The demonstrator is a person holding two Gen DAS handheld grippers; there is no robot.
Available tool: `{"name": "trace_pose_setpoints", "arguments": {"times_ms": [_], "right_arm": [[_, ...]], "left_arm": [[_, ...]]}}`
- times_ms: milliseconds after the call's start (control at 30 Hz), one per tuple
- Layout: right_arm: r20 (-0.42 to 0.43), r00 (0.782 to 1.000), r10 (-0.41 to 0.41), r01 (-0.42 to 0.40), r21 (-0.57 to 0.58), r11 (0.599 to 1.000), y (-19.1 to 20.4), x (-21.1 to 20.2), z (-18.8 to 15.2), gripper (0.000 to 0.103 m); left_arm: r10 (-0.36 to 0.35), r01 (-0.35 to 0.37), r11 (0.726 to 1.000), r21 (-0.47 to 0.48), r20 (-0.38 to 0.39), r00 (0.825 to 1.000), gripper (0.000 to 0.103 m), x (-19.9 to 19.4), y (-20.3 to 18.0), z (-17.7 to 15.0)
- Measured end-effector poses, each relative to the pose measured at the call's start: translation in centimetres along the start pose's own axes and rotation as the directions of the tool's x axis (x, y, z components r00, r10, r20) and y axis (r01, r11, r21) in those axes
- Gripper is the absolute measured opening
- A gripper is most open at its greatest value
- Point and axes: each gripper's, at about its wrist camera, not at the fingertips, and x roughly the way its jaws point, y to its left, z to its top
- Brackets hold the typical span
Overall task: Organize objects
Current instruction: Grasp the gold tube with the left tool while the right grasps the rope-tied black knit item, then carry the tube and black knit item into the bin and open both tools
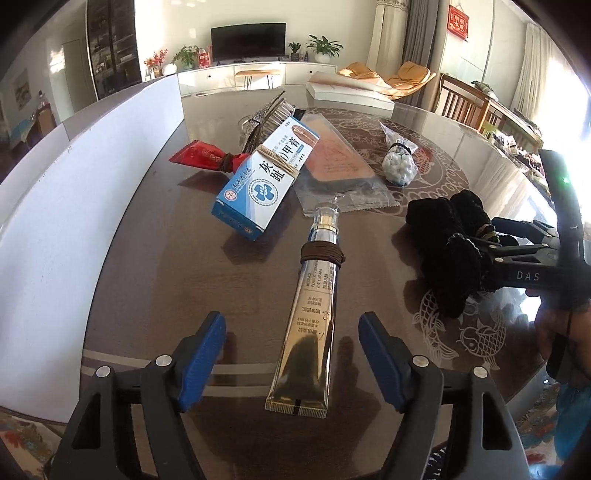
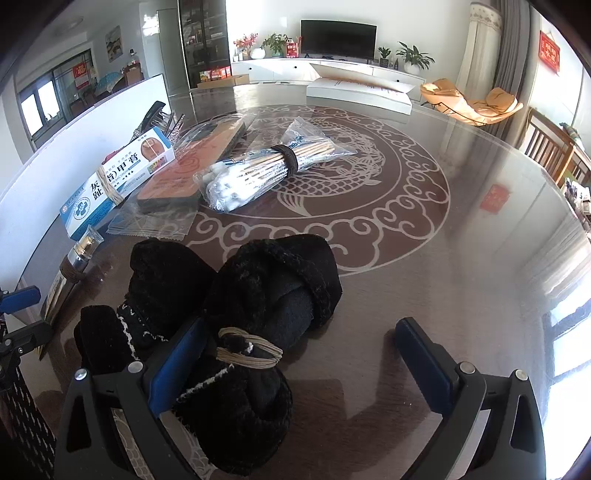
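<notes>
Gold cream tube (image 1: 306, 325) lies on the glass surface (image 1: 155, 258) between the spread fingers of the left hand-held gripper (image 1: 291, 360), untouched. Right hand-held gripper (image 2: 301, 363) also released, black fuzzy bundle (image 2: 236, 332) against its left finger. Blue-white box (image 1: 264, 177) sits beyond the tube.

**Readable print on the worktop and tools**

The white-and-blue box (image 1: 264, 176) bears large Chinese characters, of which 灰, 趾 and 甲 can be read, beside a round blue emblem; the same characters show in the right wrist view (image 2: 117, 181). The gold tube (image 1: 309, 317) carries small English lines, "EYE CREAM" among them, with Chinese print below too fine to read. The right tool (image 1: 476, 243), seen from the left wrist camera, shows the letters "DAS". A red wall hanging (image 1: 458, 22) has gold characters, illegible.
</notes>
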Motion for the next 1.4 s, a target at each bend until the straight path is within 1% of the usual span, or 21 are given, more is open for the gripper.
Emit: {"name": "trace_pose_setpoints", "arguments": {"times_ms": [33,67,100,133,200,233,267,300,333,467,633,767,833,900,1067,1133,1233,1300,1333,1367,1400], "right_arm": [[0.0,1.0,0.0,0.0,0.0,1.0,0.0,0.0,0.0,0.102],[-0.001,1.0,0.003,-0.003,0.0,1.0,0.0,0.0,0.0,0.102],[-0.004,1.0,0.011,-0.011,-0.001,1.0,-0.1,0.1,0.0,0.103],[-0.008,1.0,0.02,-0.02,-0.001,1.0,-0.2,0.1,0.1,0.103],[-0.027,0.998,0.053,-0.053,0.014,0.999,-0.8,-0.1,0.4,0.102],[-0.034,0.998,0.055,-0.054,0.022,0.998,-1.1,-0.4,0.6,0.092],[-0.037,0.997,0.064,-0.064,0.021,0.998,-1.4,-0.8,0.8,0.062],[-0.054,0.995,0.08,-0.079,0.026,0.997,-1.7,-1.1,1.0,0.041],[-0.063,0.994,0.094,-0.091,0.038,0.995,-2.1,-1.3,1.1,0.031],[-0.042,0.993,0.109,-0.106,0.071,0.992,-3.2,-3.2,0.8,0.031],[0.039,0.989,0.145,-0.149,0.112,0.982,-3.1,-6.7,1.8,0.031],[0.104,0.972,0.212,-0.219,0.063,0.974,0.7,-8.8,4.9,0.031],[0.129,0.952,0.278,-0.282,0.013,0.959,4.1,-9.9,7.0,0.031],[0.152,0.925,0.35,-0.346,-0.051,0.937,8.3,-10.5,9.4,0.031],[0.156,0.837,0.524,-0.481,-0.246,0.841,21.1,-11.5,14.3,0.031],[0.124,0.813,0.569,-0.507,-0.33,0.797,26.4,-11.1,15.3,0.031],[0.049,0.809,0.586,-0.523,-0.397,0.754,33.0,-9.0,15.6,0.031],[0.008,0.826,0.563,-0.505,-0.43,0.748,36.4,-6.8,15.2,0.032],[-0.015,0.837,0.547,-0.495,-0.445,0.746,37.8,-5.6,15.0,0.036],[-0.05,0.845,0.532,-0.494,-0.45,0.744,38.9,-4.3,14.8,0.045],[-0.078,0.85,0.521,-0.498,-0.443,0.746,39.5,-3.2,14.7,0.052]], "left_arm": [[0.007,-0.006,1.0,0.016,-0.003,1.0,0.073,0.6,-0.3,0.6],[0.006,-0.006,0.999,0.035,-0.013,1.0,0.066,1.2,-0.7,1.2],[0.011,-0.01,0.998,0.063,-0.02,1.0,0.054,1.8,-1.4,1.6],[0.019,-0.016,0.995,0.097,-0.034,0.999,0.026,2.4,-2.1,1.8],[0.038,-0.038,0.991,0.127,0.005,0.999,0.025,2.4,-2.9,1.8],[0.028,-0.03,0.993,0.118,0.016,0.999,0.024,2.2,-2.8,1.6],[0.006,-0.009,0.996,0.092,0.025,1.0,0.024,2.0,-2.5,1.3],[-0.008,0.006,0.998,0.064,0.038,0.999,0.024,1.6,-2.1,0.8],[-0.02,0.018,0.999,0.038,0.047,0.999,0.024,1.3,-1.6,0.4],[-0.078,0.088,0.994,-0.064,0.143,0.987,0.024,-1.8,0.8,0.1],[-0.106,0.174,0.962,-0.211,0.3,0.948,0.024,-7.6,4.4,0.3],[-0.069,0.195,0.94,-0.281,0.404,0.912,0.024,-12.4,7.9,0.4],[-0.036,0.19,0.93,-0.314,0.436,0.899,0.024,-14.5,10.4,0.8],[0.007,0.171,0.918,-0.357,0.447,0.894,0.024,-16.1,13.6,1.2],[0.149,0.029,0.891,-0.454,0.351,0.924,0.024,-16.0,22.4,2.7],[0.195,-0.031,0.875,-0.483,0.294,0.936,0.024,-14.8,25.5,3.3],[0.241,-0.111,0.869,-0.482,0.216,0.946,0.024,-12.7,28.7,3.9],[0.234,-0.137,0.876,-0.463,0.159,0.959,0.024,-10.9,29.9,4.2],[0.229,-0.154,0.878,-0.452,0.116,0.966,0.025,-9.7,30.3,4.5],[0.232,-0.175,0.878,-0.446,0.075,0.97,0.029,-8.6,30.5,4.6],[0.241,-0.2,0.875,-0.44,0.04,0.97,0.035,-7.8,30.4,4.5]]}}
